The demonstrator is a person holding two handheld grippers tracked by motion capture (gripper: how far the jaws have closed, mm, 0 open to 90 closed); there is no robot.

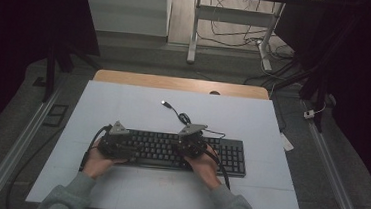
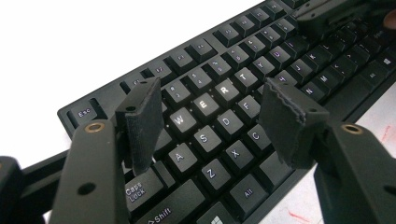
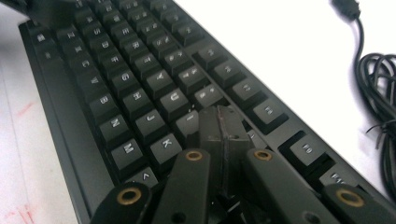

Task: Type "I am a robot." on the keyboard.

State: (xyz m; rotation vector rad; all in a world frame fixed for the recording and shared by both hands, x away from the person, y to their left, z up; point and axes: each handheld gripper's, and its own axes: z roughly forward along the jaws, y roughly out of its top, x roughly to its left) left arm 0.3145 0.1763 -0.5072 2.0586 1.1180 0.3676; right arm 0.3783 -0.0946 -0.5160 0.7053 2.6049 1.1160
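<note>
A black keyboard (image 1: 229, 155) lies across the middle of the white mat, and a hand holds a gripper over each half of it. My left gripper (image 2: 212, 126) hangs open over the left-hand letters, its worn pads (image 2: 140, 126) standing apart above the W, E, S and D keys (image 2: 205, 105) with nothing between them. My right gripper (image 3: 219, 123) is shut, pads pressed flat together and empty. Its tips sit low at the keys (image 3: 175, 100) just right of the U; I cannot tell whether they touch. In the high view the left gripper (image 1: 115, 141) and right gripper (image 1: 190, 141) flank the letter block.
The keyboard's black cable (image 1: 185, 118) coils behind it, its USB plug (image 1: 165, 103) loose on the white mat (image 1: 123, 104). The same cable (image 3: 378, 79) lies right of the right gripper. Behind the mat runs the wooden table edge (image 1: 180, 83). Bare mat shows in front of the keyboard.
</note>
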